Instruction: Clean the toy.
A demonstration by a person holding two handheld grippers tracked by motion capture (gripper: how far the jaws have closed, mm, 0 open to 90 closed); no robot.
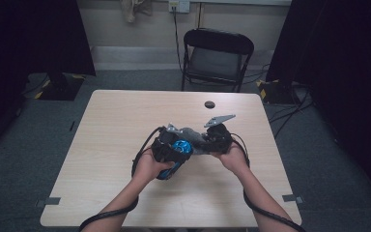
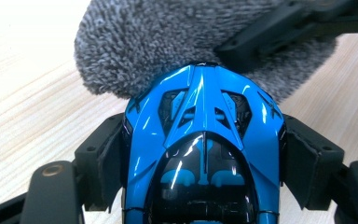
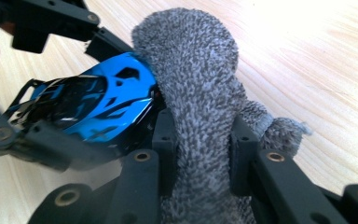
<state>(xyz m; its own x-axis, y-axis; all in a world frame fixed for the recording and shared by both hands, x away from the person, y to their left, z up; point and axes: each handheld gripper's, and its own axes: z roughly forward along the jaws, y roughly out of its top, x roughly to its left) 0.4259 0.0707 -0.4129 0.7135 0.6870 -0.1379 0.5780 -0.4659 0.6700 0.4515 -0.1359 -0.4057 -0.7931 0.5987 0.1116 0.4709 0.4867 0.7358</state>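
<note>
Mid-table [image 1: 125, 116], tongs [image 1: 174, 150] press toy car [image 2: 203, 140] against cloth [image 3: 196, 93].

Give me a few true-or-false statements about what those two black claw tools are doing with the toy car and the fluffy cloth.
1. The left gripper clamps a blue toy car by its sides. True.
2. The right gripper stands open with nothing in it. False: its jaws are shut on a grey fluffy cloth.
3. The cloth touches the car's nose. True.
4. The car is red. False: it is glossy blue with black windows.
5. A black folding chair stands beyond the far edge of the table. True.
6. The cloth lies flat on the table, away from both tools. False: it is held up against the car.
</note>
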